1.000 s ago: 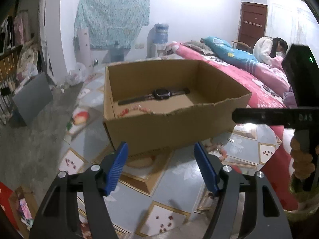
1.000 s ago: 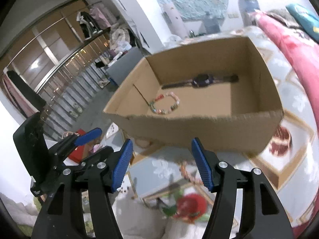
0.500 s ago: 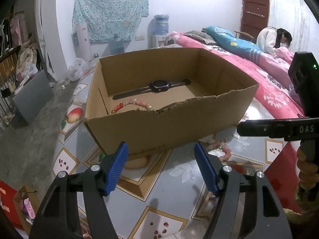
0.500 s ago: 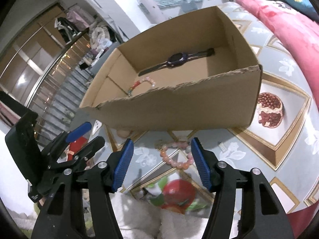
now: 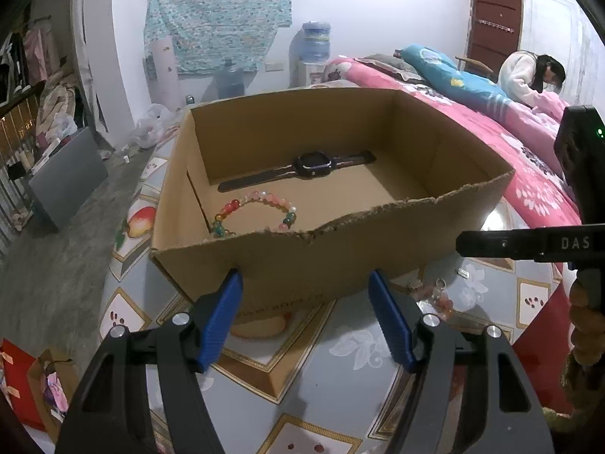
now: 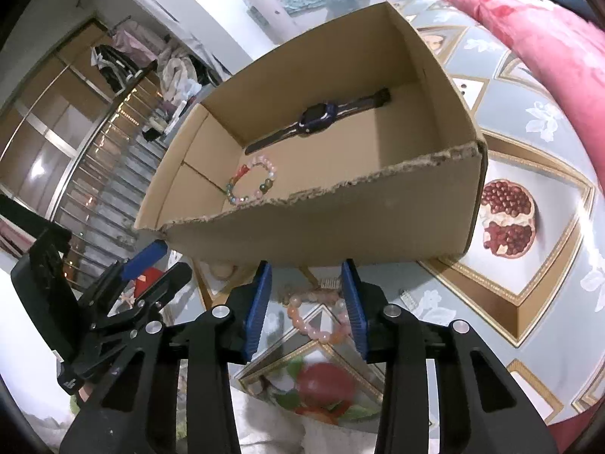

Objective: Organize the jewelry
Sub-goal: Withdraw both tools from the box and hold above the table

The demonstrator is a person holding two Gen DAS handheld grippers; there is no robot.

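Step in hand: judged from the layout, picking up the pink bead bracelet (image 6: 319,319) that lies on the patterned cloth in front of the cardboard box (image 6: 340,223), so it can join the pieces already inside.
Doing it well: lower the blue pads (image 6: 258,310) until they straddle one side of the loop, then close on a few beads rather than on the whole ring; beads are round and may roll out of a shallow pinch, so the pads should sit low against the cloth before closing.
Lift: the box's near wall has a ragged torn edge, so the bracelet probably needs to clear that rim well before release.
Right hand-held gripper (image 6: 307,312): jaws partly apart with a clear gap; the bracelet shows between the pads, its right side close against the right pad, though whether it touches I cannot tell. Nothing is gripped.
Left hand-held gripper (image 5: 305,317): jaws spread wide, holding nothing, hovering just before the box's near wall.
Already in the box: a dark smartwatch (image 5: 298,170) laid flat along the back, and a multicoloured bead bracelet (image 5: 255,215) near the left front corner, the two apart.
Risk: small metal bits lie on the cloth near the pink bracelet and could be caught along with it.
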